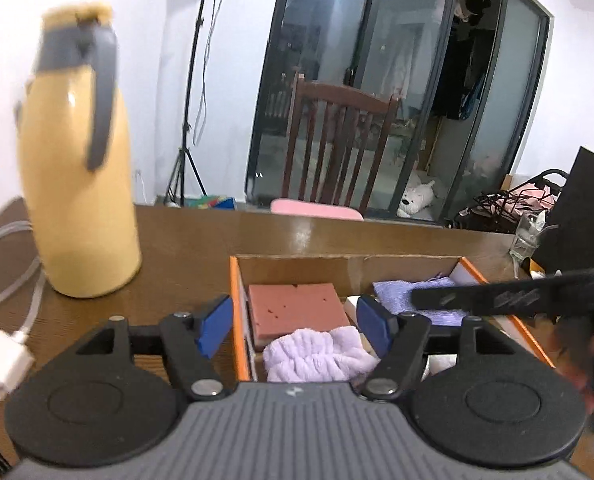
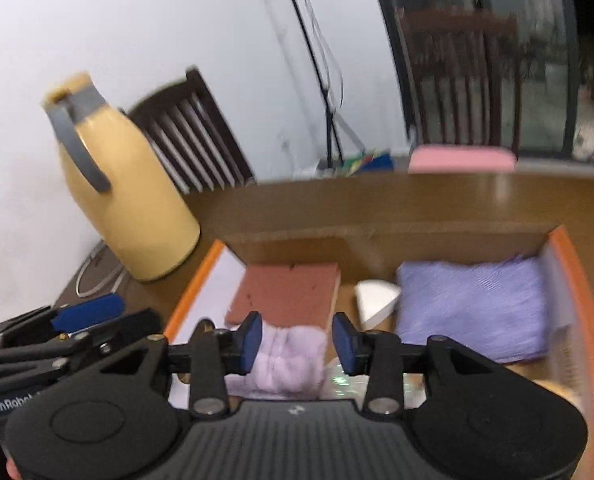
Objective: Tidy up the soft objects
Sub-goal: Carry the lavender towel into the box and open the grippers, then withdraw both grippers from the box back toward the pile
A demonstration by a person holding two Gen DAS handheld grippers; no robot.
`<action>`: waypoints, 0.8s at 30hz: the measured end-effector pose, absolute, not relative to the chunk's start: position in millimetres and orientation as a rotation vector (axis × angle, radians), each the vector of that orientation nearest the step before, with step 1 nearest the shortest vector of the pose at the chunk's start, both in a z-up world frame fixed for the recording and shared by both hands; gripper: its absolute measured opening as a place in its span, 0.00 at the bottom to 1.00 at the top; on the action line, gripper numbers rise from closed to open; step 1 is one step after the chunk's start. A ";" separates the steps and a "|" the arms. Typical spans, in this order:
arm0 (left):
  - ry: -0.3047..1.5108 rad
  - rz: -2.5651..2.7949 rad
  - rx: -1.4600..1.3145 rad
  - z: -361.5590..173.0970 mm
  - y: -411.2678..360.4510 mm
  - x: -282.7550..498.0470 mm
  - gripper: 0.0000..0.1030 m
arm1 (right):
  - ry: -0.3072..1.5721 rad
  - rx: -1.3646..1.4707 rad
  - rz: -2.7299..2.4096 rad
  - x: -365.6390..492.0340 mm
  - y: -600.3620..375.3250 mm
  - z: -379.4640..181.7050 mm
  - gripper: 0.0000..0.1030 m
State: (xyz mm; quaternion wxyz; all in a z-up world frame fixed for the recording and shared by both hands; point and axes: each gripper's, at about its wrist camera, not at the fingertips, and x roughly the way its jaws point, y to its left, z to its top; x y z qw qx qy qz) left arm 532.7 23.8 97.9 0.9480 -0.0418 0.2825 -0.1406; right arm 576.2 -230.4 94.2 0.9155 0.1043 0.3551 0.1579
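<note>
My right gripper (image 2: 297, 340) hangs with its blue pads apart, directly above a fluffy lilac cloth (image 2: 287, 362) in the orange-rimmed cardboard box (image 2: 585, 320). My left gripper (image 1: 293, 326), spread wide, straddles the box's left wall. Beyond lie a terracotta sponge block (image 2: 293, 288) and folded purple towel (image 2: 473, 306).

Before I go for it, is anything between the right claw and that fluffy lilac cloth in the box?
Nothing visible. The right claw hangs open just above the fluffy lilac cloth inside the orange-rimmed cardboard box, with only air between.
</note>
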 end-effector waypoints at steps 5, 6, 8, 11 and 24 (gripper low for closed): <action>0.492 -0.229 -0.011 128.1 34.1 474.1 0.75 | 0.639 0.129 0.276 511.8 -268.5 142.2 0.49; 0.476 -0.223 0.004 133.7 34.6 460.2 0.78 | 0.617 0.130 0.272 499.4 -276.8 150.5 0.55; 0.455 -0.221 0.033 143.0 33.0 436.7 0.80 | 0.583 0.147 0.281 473.5 -293.6 165.1 0.62; 0.433 -0.218 0.034 154.8 26.9 409.9 0.82 | 0.553 0.136 0.257 438.0 -307.9 179.4 0.64; 0.277 -0.194 0.018 117.7 22.5 254.0 0.92 | 0.275 -0.031 0.226 260.8 -300.1 133.9 0.79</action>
